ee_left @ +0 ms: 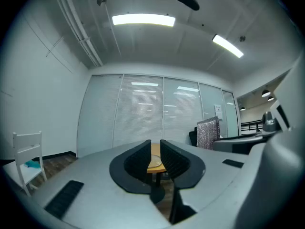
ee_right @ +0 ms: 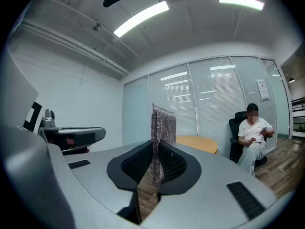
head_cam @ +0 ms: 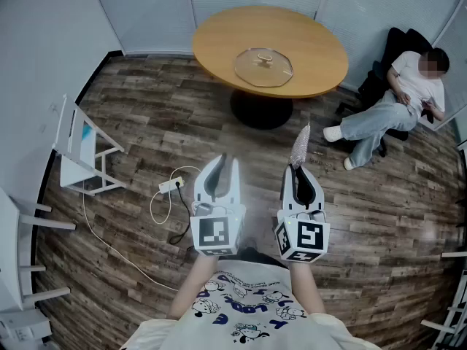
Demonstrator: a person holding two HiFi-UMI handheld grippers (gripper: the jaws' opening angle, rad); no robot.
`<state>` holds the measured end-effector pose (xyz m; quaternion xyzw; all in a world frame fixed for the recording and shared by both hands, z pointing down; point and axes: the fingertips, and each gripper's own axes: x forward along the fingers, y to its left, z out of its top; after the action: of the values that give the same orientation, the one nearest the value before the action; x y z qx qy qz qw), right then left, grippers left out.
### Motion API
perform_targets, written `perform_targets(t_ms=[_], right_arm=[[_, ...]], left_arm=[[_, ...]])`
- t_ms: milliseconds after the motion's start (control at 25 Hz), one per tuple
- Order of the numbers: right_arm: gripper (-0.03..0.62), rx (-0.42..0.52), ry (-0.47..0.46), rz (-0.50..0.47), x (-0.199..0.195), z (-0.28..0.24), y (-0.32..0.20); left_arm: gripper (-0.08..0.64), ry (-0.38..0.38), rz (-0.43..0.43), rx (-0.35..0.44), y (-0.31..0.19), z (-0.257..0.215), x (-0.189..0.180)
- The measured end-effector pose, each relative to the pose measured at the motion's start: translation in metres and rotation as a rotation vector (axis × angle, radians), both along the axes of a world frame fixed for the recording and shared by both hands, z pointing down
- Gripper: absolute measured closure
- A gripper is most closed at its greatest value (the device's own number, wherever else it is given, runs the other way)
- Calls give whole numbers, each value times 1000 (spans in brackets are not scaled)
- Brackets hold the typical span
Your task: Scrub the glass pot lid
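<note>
1. Glass pot lid: lies flat, knob up, on the round wooden worktop at the upper centre of the head view. It is well apart from both grippers, and nothing touches it.
2. Floor: dark wood-look planks fill the middle of the frame. The worktop stands on them on a dark pedestal base.
3. Seated person: upper right of the frame, in a dark chair just beside the worktop, with legs stretched toward the lower left.
4. White chair: stands at the left edge of the frame, near the wall.
5. Left gripper: held at lower centre, left of its partner and pointing toward the worktop.
   - In the left gripper view the jaws stand a narrow slit apart.
   - Nothing is between them, and the worktop edge shows through the slit.
6. Right gripper: held level with the left one, just beside it.
   - In the right gripper view the jaws are pinching the lower part of a scouring pad.
   - The pad's upper part rises upright above the jaw tips.
7. Scouring pad, head view: a silvery mesh strip projecting from the right jaws toward the worktop.
8. Power strip: white, on the floor to the left of the left gripper. Its white cable trails toward the lower left.
</note>
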<state>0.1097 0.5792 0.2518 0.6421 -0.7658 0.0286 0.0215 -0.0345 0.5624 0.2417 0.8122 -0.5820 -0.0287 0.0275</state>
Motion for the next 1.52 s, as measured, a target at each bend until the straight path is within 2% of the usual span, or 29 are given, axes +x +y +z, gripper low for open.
perform_targets(t_ms=[320, 600, 1040, 1520], right_arm=[[537, -8, 4, -1, -2, 3, -4], [537, -11, -43, -5, 5, 4, -9], [537, -25, -56, -38, 24, 12, -12], [537, -49, -73, -28, 36, 21, -46]], left_arm=[[492, -1, -6, 1, -5, 0, -4], [492, 8, -13, -10, -11, 5, 0], [492, 31, -37, -28, -10, 16, 19], [492, 9, -25, -39, -46, 23, 31]])
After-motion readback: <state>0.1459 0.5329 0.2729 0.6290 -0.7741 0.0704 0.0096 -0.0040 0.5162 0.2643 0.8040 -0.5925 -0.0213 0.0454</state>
